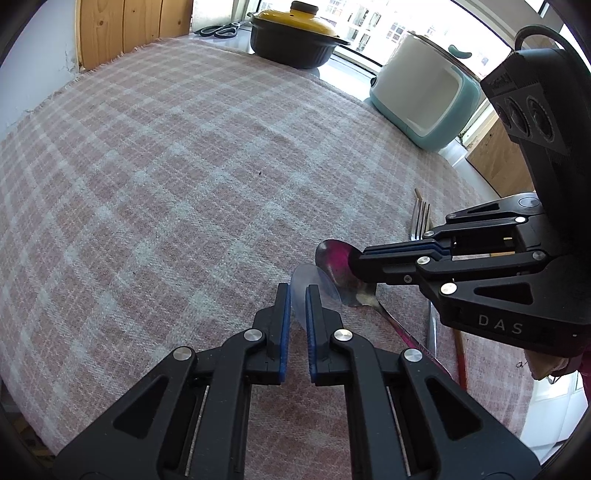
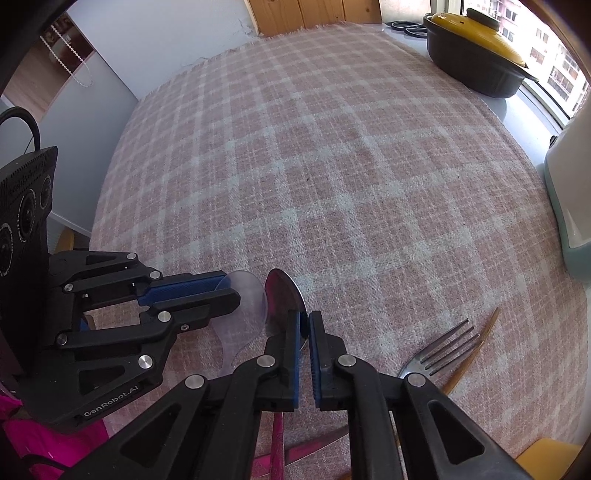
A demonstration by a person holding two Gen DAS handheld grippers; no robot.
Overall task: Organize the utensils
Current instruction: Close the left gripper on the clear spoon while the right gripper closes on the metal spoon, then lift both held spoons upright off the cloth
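My left gripper [image 1: 296, 290] is shut on the bowl of a clear plastic spoon [image 1: 314, 286], which also shows in the right wrist view [image 2: 245, 301]. My right gripper [image 2: 304, 317] is shut on the bowl of a metal spoon [image 2: 284, 291] with a pink handle; it shows in the left wrist view [image 1: 334, 256] too. The two spoon bowls are side by side, close together, just above the pink plaid tablecloth [image 1: 166, 177]. A metal fork [image 2: 439, 350] and thin wooden chopsticks [image 2: 469, 362] lie on the cloth to the right.
A black pot with a yellow lid [image 1: 295, 35] and scissors [image 1: 218, 29] stand at the far edge. A white and teal appliance [image 1: 424, 96] stands at the right. A pink-handled utensil [image 2: 295, 450] lies near the front edge.
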